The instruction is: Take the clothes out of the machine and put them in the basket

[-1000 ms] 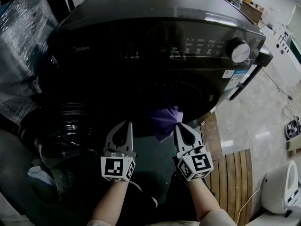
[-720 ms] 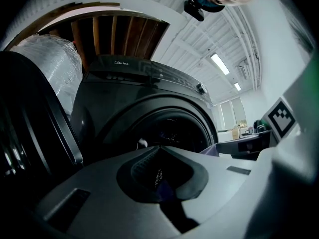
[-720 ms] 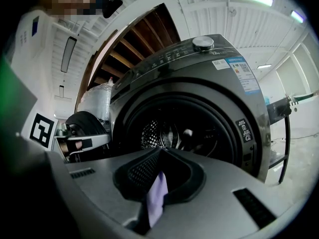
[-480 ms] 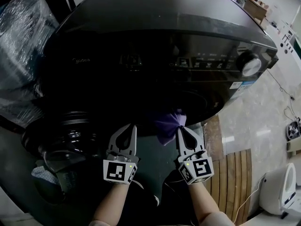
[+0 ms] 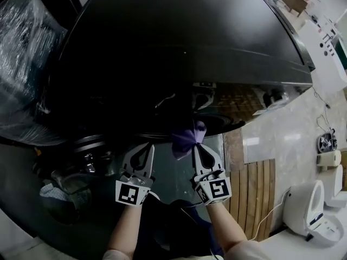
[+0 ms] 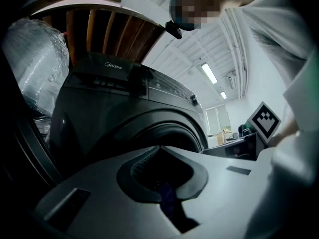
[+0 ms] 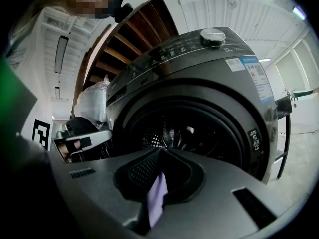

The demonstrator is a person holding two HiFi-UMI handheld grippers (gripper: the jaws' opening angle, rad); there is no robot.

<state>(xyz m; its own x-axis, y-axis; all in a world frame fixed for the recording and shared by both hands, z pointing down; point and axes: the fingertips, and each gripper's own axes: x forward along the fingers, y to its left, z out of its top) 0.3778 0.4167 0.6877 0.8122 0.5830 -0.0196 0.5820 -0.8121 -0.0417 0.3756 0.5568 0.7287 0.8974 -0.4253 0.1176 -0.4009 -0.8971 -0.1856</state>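
1. Purple cloth (image 5: 187, 137) hangs just in front of the dark washing machine (image 5: 179, 53), at the lower edge of its round door opening.
2. The right gripper (image 5: 196, 145) has its jaws pressed together on the cloth, and a lilac fold shows between them.
3. The left gripper (image 5: 147, 145), just beside it, is likewise closed, pinching a darker strip of the same cloth.
4. Both grippers face the machine's front.

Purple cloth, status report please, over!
Right gripper shut on crumpled purple cloth at dark grey washing machine mouth. Left gripper shut on dark scrap. No obstruction seen.
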